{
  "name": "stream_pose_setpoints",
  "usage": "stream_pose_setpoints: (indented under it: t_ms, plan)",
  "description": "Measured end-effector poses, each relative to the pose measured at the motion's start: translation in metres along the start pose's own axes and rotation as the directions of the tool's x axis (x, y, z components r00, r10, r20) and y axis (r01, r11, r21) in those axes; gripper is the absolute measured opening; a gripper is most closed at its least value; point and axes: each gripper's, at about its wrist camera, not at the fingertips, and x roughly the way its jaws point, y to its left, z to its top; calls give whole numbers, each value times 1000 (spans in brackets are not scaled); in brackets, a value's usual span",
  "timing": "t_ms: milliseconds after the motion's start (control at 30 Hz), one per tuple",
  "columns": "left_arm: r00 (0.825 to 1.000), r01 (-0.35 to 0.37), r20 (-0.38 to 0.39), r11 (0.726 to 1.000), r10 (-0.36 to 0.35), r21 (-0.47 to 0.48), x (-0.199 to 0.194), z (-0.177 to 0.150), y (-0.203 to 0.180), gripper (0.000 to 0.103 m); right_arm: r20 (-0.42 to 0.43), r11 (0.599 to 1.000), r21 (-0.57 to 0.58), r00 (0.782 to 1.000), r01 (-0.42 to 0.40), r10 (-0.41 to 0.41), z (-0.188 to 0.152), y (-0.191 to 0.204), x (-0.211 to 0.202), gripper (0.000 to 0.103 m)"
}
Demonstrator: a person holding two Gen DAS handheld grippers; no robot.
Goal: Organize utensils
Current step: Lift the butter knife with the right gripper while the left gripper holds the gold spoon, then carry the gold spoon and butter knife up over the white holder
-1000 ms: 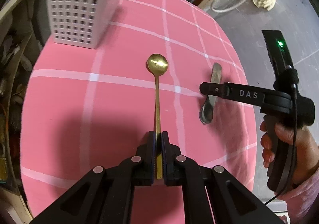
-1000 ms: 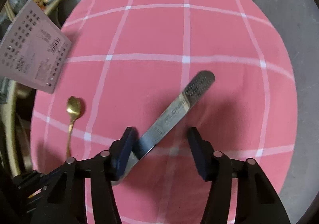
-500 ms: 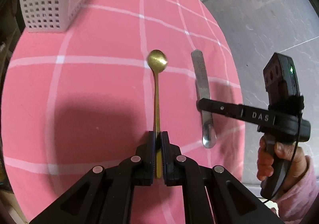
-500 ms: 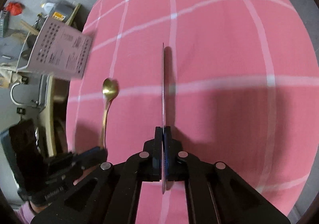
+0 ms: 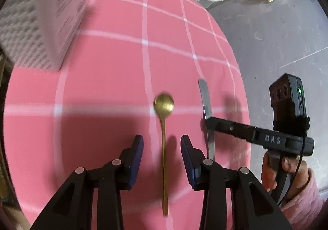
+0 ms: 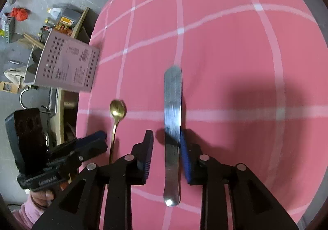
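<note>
Left tongs (image 5: 162,160): we see them wide apart, with nothing gripped; the gold spoon lies in the gap between the two blue pads
Gold spoon (image 5: 164,137): it lies flat on the pink checked cloth of the worktop (image 5: 114,70), bowl pointing away from us, handle running back under the tongs; we think it lies straight like this so it lines up with the knife
Right tongs (image 6: 166,154): wide too, holding nothing; the right blue pad looks to be just beside or touching the knife edge, and we cannot tell which
Silver knife (image 6: 172,127): it lies flat on the cloth, long way pointing away, round handle end nearest us; in the left view it sits just to the right of the spoon, side by side and apart
Why side by side: we think the two are laid in a neat row, both pointing the same way, because the job is to tidy them
White basket (image 5: 39,19): it has many small holes and stands at the far left of the worktop, well apart from both things; it is blurry here; maybe the spoon and knife should go in it, but we cannot be sure
What could go wrong: a pad so near the knife could nudge it crooked when the tongs lift away
How far along: both things look set down and lined up
</note>
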Motion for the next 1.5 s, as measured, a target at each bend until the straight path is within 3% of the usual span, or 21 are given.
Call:
stream_pose_setpoints:
  t_ms: [233,333,400,500,867,1067,1267,1500]
  plan:
    - [999,28,-20,997,-26,78,14,23,-5,33,9,1000,-19,1000,-9,9,23,5,18,24]
    - [999,8,-37,995,-5,102,20,27,-8,19,6,1000,-18,1000,-16,16,28,12,29,20]
    - [999,2,-48,995,2,98,21,28,-6,12,6,998,-65,1000,22,-22,26,19,32,15]
    - [998,10,-55,996,-5,84,22,32,-3,8,8,997,-71,1000,12,-12,21,17,30,9]
    - [996,-26,-81,991,37,134,47,42,-35,8,31,997,-68,999,-29,32,-1,16,14,2]
    - [993,-53,-92,970,77,237,52,51,-48,8,31,998,-30,998,-48,49,-8,9,14,2]
    - [989,-35,-118,927,85,373,50,57,-54,10,30,998,-21,998,-52,53,-13,9,15,2]
    - [987,37,-160,909,32,414,54,60,-56,19,30,998,2,998,-64,64,-14,7,19,2]
